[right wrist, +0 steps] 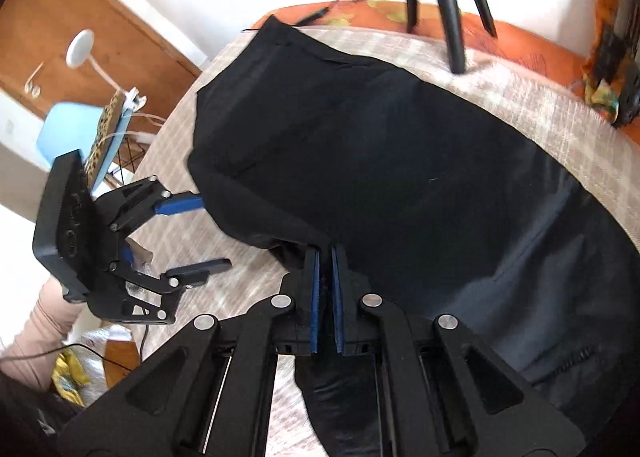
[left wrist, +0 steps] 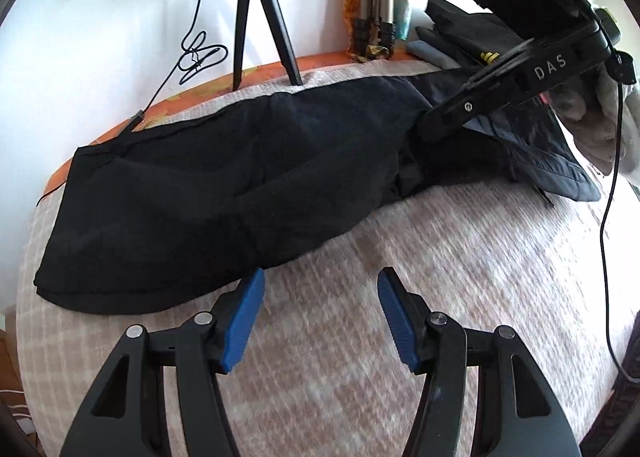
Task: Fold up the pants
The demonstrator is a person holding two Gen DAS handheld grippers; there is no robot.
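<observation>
The long black cloth pants [left wrist: 224, 177] lie flat on the pale checked blanket [left wrist: 460, 265] that covers the counter. Their long way runs left to right, with the leg ends on the left and the waist end on the right.

At the left, the left claw [left wrist: 320, 313] hangs over the blanket with its blue pads [left wrist: 246, 321] wide apart and nothing between them. It is just at the near edge of the pants, about halfway along, and the pants lie ahead of it and to its left.

At the right, the right claw [right wrist: 325, 297] is squeezed tight on a fold of the pants at the waist end.

I think the left claw is nearer the leg ends, so it should take that side.
</observation>
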